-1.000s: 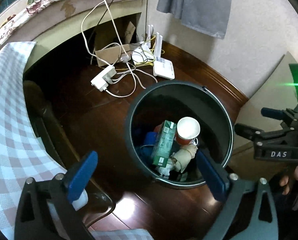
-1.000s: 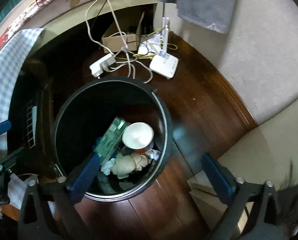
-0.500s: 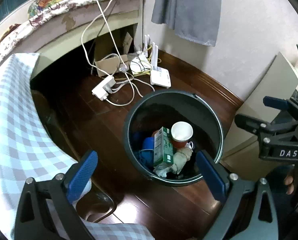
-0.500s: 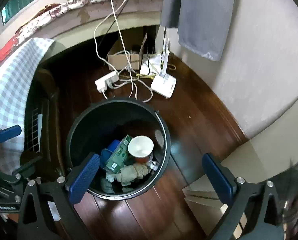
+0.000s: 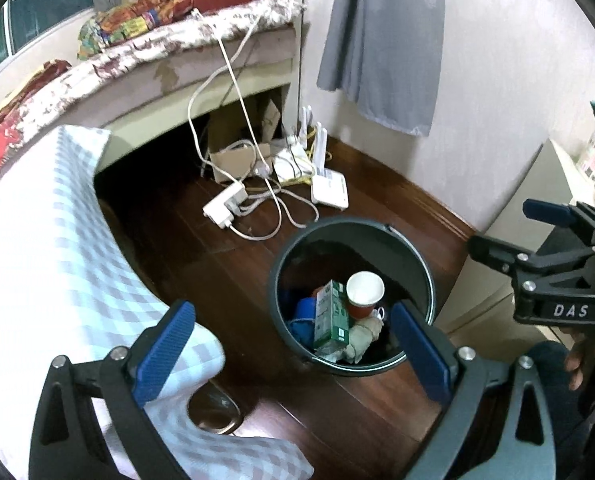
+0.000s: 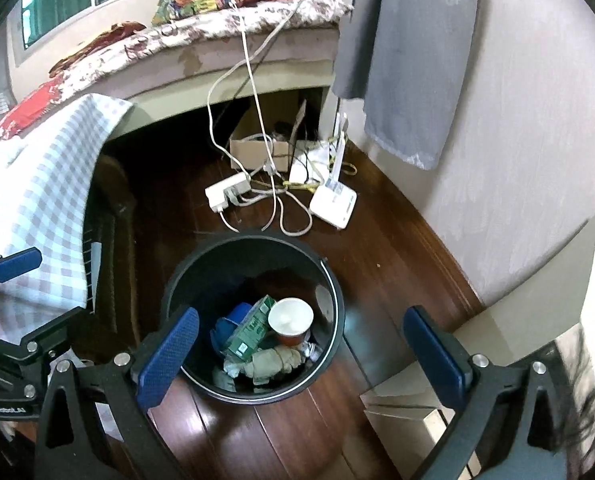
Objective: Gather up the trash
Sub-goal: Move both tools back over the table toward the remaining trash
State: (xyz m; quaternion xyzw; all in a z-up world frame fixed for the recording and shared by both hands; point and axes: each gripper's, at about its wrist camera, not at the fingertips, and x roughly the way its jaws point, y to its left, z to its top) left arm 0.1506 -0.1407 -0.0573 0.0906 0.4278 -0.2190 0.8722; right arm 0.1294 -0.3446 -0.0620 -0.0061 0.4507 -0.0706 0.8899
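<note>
Both the left gripper (image 5: 293, 350) and right gripper (image 6: 301, 354) hang splayed and empty above the bin (image 6: 333, 280); its trash looks deposited, so next comes finding more.

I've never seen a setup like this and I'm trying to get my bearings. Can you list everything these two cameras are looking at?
Trash bin: one, black, round, on the dark wood floor.
Paper cup: one, white inside, red outside, in the bin.
Carton: one, green, in the bin beside the cup.
Blue item: one, in the bin, partly hidden.
Crumpled wrappers: a few, beige and white, in the bin.
Power strip: one, white, on the floor behind the bin.
Router: one, white, near the wall.
Cardboard box: one, brown, under the ledge.
Checked cloth: one, white and grey, at left.
Grey cloth: one, hanging on the wall.
Left gripper: blue pads, open, empty.
Right gripper: blue pads, open, empty.
</note>
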